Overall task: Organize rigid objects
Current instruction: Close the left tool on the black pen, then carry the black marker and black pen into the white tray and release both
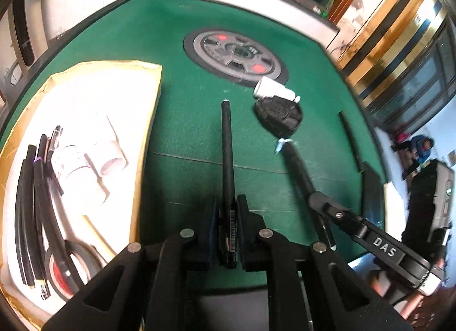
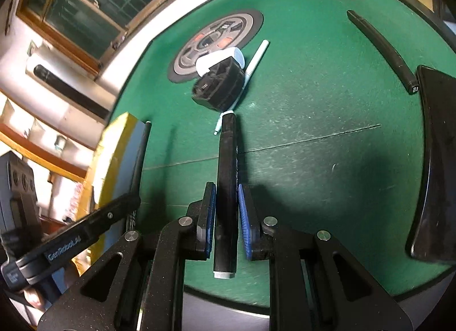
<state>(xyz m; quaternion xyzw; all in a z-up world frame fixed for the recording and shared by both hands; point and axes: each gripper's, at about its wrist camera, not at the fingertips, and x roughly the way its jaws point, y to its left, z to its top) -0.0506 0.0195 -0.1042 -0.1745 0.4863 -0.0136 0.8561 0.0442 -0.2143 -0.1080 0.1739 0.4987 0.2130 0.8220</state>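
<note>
While "DAS" marks the right gripper (image 1: 285, 145), both fingers pairs clamp black pens (image 1: 228, 160) (left gripper (image 1: 227, 202)).

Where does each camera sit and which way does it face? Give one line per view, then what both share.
Left wrist: rides on the left gripper, looking down along its fingers, shut on a thin black pen, over the green table; the box of sorted items lies left, the right gripper enters from the right.
Right wrist: rides on the right gripper, shut on a thick black marker; the left gripper enters from the left.
Shared: the table, its round centre panel, the white bottle, the black object beside it.
</note>
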